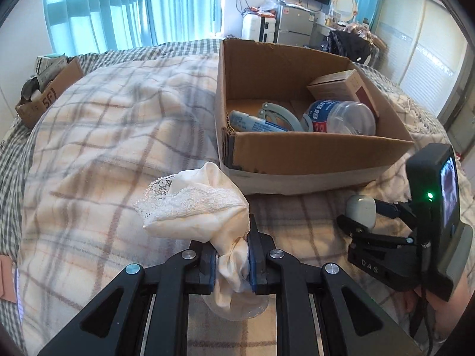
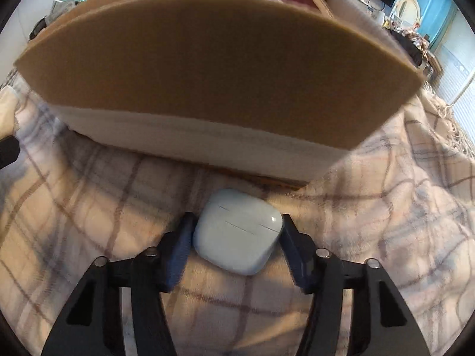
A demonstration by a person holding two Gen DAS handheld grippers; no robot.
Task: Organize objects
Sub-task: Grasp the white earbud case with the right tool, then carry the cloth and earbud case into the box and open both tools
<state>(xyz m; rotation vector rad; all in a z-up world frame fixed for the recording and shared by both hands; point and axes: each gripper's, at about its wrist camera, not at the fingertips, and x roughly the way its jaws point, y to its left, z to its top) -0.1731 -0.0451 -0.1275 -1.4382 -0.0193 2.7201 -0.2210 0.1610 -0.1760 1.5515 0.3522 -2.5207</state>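
A bed (image 1: 104, 124) covered by a cream plaid blanket (image 2: 386, 207) fills most of both views. On the blanket sits an open cardboard box (image 1: 311, 151), its near wall facing the claws. Inside it lie a clear plastic bottle (image 1: 341, 117) with a blue and red label on its side, a brown carton (image 1: 341, 86) leaning against the right wall, a blue tube (image 1: 252, 121) along the near wall, and a grey clip-like tool (image 1: 276, 112) between the tube and the bottle. A second, smaller cardboard box (image 1: 50, 89) holding odds and ends stands at the far left edge of the bed, well apart from the first.

The left claw (image 1: 231, 264) is closed on a cream cloth with lace trim (image 1: 204, 204); the cloth is pinched between the blue pads and bunches up above them, near the open box's left front corner.

The right claw (image 2: 237, 231) sits low over the blanket just in front of the box's near wall. A white earbud case (image 2: 237, 231) lies between its fingers, and both pads press against its sides, so the claw grips the case.
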